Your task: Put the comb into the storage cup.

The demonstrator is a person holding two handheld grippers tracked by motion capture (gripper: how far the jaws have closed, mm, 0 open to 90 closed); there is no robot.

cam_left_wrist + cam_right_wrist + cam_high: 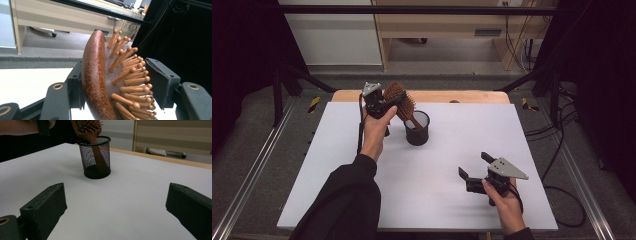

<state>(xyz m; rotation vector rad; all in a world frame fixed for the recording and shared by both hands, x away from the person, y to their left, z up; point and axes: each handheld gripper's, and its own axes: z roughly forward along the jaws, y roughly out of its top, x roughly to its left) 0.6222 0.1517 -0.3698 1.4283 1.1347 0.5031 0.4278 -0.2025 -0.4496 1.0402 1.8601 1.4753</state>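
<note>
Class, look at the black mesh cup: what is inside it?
Inside the mesh cup stands the wooden hairbrush's handle, head sticking out above. The handle's tip against the cup's dark bottom is hard to make out.

From up high, the left tongs (388, 102) are mostly getting covered by the hand (375, 131), so their pads aren't readable there. In the left gripper view the hairbrush (96, 80) is running off the bottom edge, and you can't tell if the bristle-side pad is actually pressing. Its handle is sinking into the mesh cup (95, 157), blurred behind the wire.
</note>
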